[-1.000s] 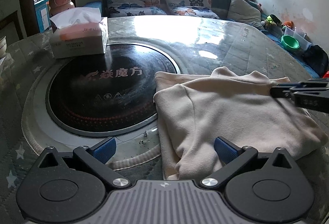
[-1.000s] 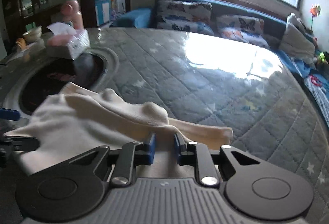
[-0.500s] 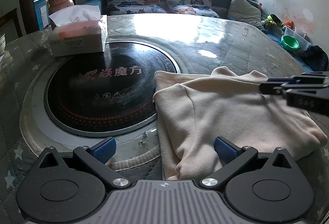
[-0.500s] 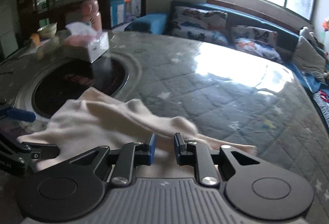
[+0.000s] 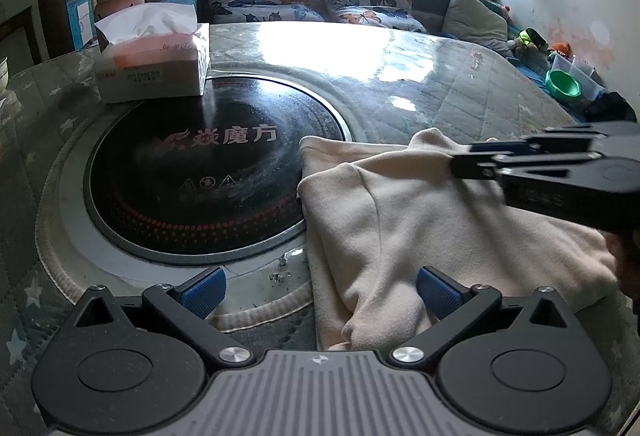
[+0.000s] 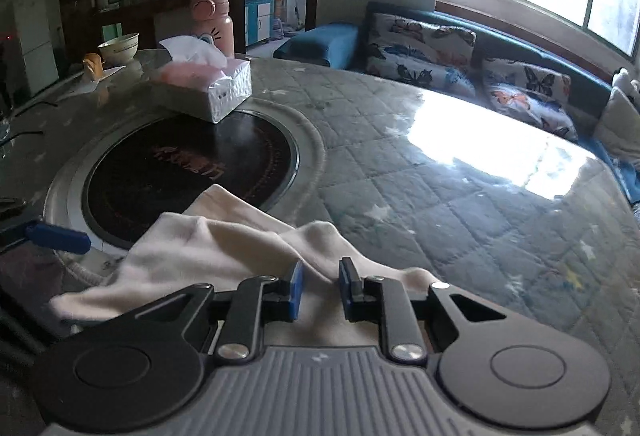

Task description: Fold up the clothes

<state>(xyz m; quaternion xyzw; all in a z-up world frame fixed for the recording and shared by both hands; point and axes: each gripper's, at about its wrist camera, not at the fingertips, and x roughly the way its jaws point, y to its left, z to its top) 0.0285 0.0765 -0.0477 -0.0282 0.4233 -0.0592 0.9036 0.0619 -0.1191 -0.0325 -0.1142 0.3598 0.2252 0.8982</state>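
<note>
Holding cream garment (image 6: 224, 248) fold in right tongs (image 6: 319, 286), narrow; left tongs (image 5: 320, 292) wide, empty. Garment part-folded near counter (image 6: 460, 196) edge; final folds remain.

Quilted table (image 5: 460, 84): cream garment (image 5: 420, 220), tissue box (image 5: 154, 64), round hotplate (image 5: 208, 172).

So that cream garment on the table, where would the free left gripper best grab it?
Probably at the near corner of the cream garment, where a folded edge bunches up just ahead of the open left gripper. Come from the near side, low along the table: that hem lies loose and reachable, while the right gripper already pinches the far side.
</note>
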